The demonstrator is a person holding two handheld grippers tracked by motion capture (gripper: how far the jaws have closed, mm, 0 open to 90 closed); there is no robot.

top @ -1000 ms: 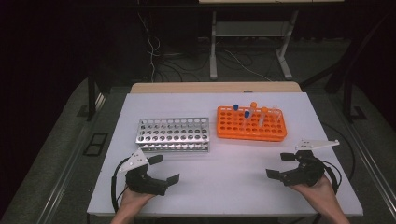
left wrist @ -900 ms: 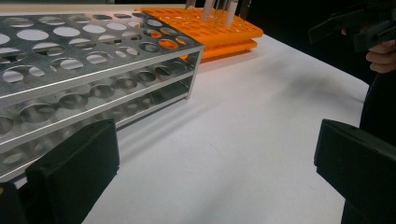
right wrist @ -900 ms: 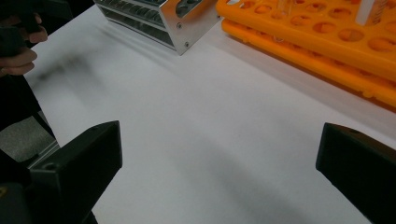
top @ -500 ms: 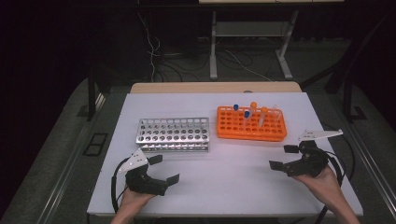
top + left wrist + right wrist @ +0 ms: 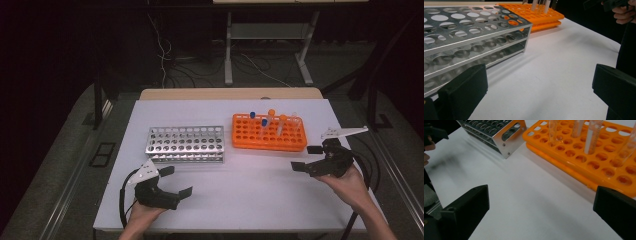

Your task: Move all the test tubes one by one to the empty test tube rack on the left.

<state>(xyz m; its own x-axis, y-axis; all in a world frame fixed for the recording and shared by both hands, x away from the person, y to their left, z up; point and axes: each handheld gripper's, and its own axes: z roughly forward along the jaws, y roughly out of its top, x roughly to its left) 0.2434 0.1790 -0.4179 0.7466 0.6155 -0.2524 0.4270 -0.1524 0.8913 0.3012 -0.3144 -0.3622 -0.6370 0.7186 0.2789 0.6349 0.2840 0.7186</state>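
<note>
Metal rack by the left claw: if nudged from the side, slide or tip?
The metal test-tube rack probably slides: it looks low, wide and empty. Rigid sheet metal on a smooth white table likely skids easily. Light for its size, judging by all the holes.

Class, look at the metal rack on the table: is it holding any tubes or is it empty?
Empty. The metal rack shows only open holes from above; the tubes stand in the orange rack.
</note>
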